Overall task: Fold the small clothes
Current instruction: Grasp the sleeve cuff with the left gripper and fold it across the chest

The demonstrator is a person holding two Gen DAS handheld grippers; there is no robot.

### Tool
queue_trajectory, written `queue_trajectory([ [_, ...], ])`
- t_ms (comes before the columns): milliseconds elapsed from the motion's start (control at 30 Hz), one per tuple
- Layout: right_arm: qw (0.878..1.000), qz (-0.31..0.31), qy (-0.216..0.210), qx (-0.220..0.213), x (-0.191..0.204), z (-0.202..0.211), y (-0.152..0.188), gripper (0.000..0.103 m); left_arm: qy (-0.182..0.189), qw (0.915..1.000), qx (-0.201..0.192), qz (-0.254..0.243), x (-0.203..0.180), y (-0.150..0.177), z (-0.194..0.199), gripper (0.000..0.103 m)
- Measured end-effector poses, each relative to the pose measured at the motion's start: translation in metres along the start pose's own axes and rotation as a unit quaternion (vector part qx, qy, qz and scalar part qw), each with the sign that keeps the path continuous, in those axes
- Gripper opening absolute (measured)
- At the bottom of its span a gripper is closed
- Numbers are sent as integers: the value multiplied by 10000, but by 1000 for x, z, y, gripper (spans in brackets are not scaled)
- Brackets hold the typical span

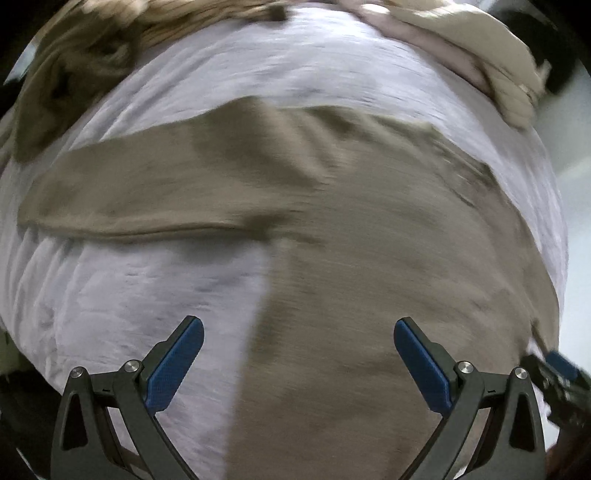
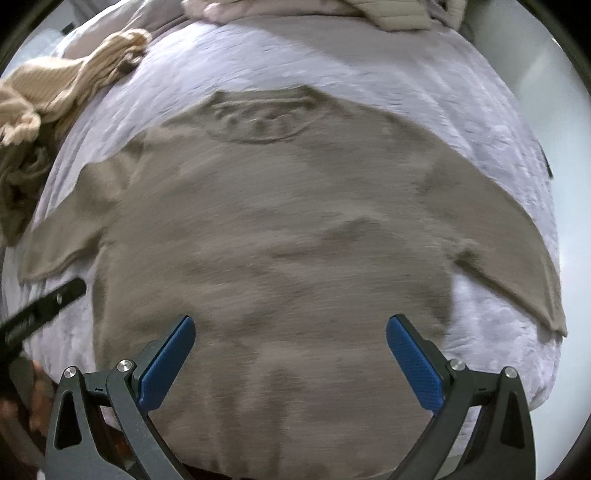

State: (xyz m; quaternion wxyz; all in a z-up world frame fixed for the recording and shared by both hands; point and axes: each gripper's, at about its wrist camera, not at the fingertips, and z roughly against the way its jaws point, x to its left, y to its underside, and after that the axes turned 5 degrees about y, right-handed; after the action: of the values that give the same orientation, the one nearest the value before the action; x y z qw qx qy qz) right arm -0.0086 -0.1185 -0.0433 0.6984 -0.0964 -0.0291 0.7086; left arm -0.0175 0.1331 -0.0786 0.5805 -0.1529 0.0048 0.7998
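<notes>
A taupe short-sleeved T-shirt (image 2: 280, 229) lies spread flat on a pale lilac cloth (image 2: 332, 66), neck hole far, both sleeves out to the sides. My right gripper (image 2: 290, 328) hovers open over the shirt's lower middle, nothing between its blue pads. In the left wrist view the same T-shirt (image 1: 369, 266) fills the centre and right, one sleeve stretching left. My left gripper (image 1: 298, 330) is open above the shirt's left edge, holding nothing. The right gripper (image 1: 557, 376) shows at the lower right edge, and the left gripper's finger (image 2: 40, 306) pokes in at the left of the right wrist view.
A heap of beige ribbed clothes (image 2: 55, 88) lies at the far left of the cloth, seen also as crumpled clothes (image 1: 85, 74). More pale garments (image 2: 391, 14) sit at the far edge. A white floor or wall (image 2: 561, 110) borders the right side.
</notes>
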Motion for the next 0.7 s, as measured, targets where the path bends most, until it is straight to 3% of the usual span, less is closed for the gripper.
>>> queue_trajectory([
  [200,9988,437,-206,51,53,-4,11,103,-210,9947,-233,979,101,-13,-4,103],
  [333,9967,735,-337,52,86,-5,19,103,-160,9827,-666,1721,174,-22,-1,103],
  [467,9938,1020,-451,3,113,-4,27,103,455,9639,-825,2492,233,-31,-15,103],
  [567,9912,1218,-523,39,132,-6,34,103,861,9526,-951,2759,253,-38,-23,103],
  [600,9902,1283,-554,67,138,-7,36,103,994,9477,-1083,2832,257,-39,-22,101],
  [667,9889,1359,-594,104,147,-8,39,103,1193,9382,-1338,2960,265,-42,-17,82],
  [700,9882,1388,-632,130,151,-9,40,103,1271,9334,-1436,3032,271,-42,-17,59],
])
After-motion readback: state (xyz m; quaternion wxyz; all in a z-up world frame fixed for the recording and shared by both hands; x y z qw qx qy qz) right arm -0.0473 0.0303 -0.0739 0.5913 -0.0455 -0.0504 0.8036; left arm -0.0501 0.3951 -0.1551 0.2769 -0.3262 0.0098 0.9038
